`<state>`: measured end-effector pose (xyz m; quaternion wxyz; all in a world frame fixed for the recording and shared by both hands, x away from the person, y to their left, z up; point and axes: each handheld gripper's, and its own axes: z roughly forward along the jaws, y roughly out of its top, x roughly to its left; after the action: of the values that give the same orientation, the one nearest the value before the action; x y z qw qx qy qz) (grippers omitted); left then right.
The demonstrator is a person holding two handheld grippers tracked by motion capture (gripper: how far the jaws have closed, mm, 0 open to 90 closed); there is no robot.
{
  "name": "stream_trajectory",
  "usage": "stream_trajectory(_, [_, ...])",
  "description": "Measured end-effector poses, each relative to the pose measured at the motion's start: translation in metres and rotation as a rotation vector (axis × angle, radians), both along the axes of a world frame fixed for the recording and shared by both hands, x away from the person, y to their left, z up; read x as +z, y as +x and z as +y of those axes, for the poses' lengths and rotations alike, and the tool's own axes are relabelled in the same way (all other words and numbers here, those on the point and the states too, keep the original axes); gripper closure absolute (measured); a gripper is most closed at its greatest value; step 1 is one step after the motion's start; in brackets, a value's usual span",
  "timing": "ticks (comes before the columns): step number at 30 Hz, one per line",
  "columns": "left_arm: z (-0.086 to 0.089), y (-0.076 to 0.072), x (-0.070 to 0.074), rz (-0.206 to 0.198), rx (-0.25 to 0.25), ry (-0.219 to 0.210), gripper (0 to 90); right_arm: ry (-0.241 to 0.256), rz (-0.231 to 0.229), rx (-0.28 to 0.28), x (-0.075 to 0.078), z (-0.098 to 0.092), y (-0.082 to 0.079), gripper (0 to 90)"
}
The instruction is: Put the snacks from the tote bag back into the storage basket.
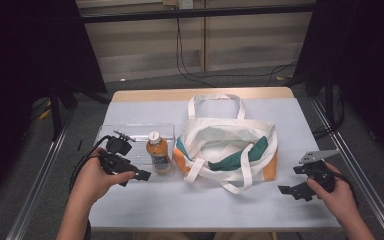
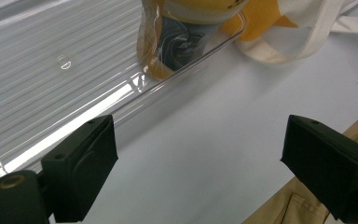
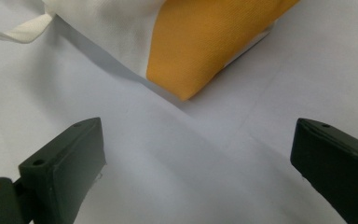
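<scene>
- Pale blue cloth covers the surface (image 1: 300,130), with dark curtains on both sides and cables on the floor beyond.
- High view: an orange-filled bottle (image 1: 159,152) stands upright in the right end of a clear tray (image 1: 130,131), at about 9 o'clock from the tote bag (image 1: 227,150). The bag lies slack at the middle with its mouth open and handles loose.
- High view: the left tongs (image 1: 139,175) sit at roughly 7 o'clock from the bottle, just beside the tray's near wall, touching nothing. The right tongs (image 1: 291,191) rest near the bag's 4 o'clock corner, apart from it.
- Left gripper view: the left tongs' jaws stand wide apart and empty over the cloth. The tray's glossy rim runs toward 1 o'clock, where the bottle's base (image 2: 186,28) shows through the plastic beside a strip of bag handle (image 2: 303,39).
- Right gripper view: the right tongs' jaws are likewise spread with nothing between them. The bag's orange corner (image 3: 200,51) lies at 12 o'clock.
- Handling, as I judge it: the bottle looks rigid, smooth and fairly heavy with liquid, so it could slip or tip. A grip across the body below the cap seems safest.
- The bag is soft and will sag, so its rim or a handle is the likely place to hold it open.
</scene>
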<state>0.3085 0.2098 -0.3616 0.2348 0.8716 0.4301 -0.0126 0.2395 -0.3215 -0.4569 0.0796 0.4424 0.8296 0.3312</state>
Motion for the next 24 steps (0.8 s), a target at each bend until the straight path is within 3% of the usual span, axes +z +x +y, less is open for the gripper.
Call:
stream_trajectory(5, [0.002,-0.002,-0.006,-0.004,0.013,-0.025,10.0,-0.006,0.004,-0.007,0.000,0.000,0.000,2.4])
stream_trajectory(6, [0.003,-0.002,-0.007,-0.004,-0.004,-0.016,9.9,-0.007,-0.005,-0.001,0.000,0.000,0.000,2.4])
stream_trajectory(10, [0.002,-0.004,-0.011,-0.005,0.019,-0.032,10.0,-0.006,0.006,-0.007,0.000,0.000,0.000,2.4])
stream_trajectory(13, [0.003,-0.005,-0.014,-0.006,0.002,-0.028,9.9,-0.006,0.004,-0.007,0.000,0.000,0.000,2.4])
stream_trajectory(17, [0.004,-0.007,-0.017,-0.016,0.026,-0.054,9.9,-0.010,0.002,-0.001,0.000,0.000,0.000,2.4])
stream_trajectory(21, [0.004,-0.008,-0.017,-0.018,0.013,-0.049,9.9,-0.009,0.003,-0.001,-0.001,0.000,0.001,2.4])
stream_trajectory(22, [0.003,-0.009,-0.017,-0.025,0.035,-0.068,9.9,-0.010,0.001,-0.001,-0.001,0.000,0.001,2.4])
stream_trajectory(24, [0.005,-0.008,-0.016,-0.022,0.003,-0.048,9.9,-0.005,0.002,0.007,-0.001,0.000,0.002,2.4])
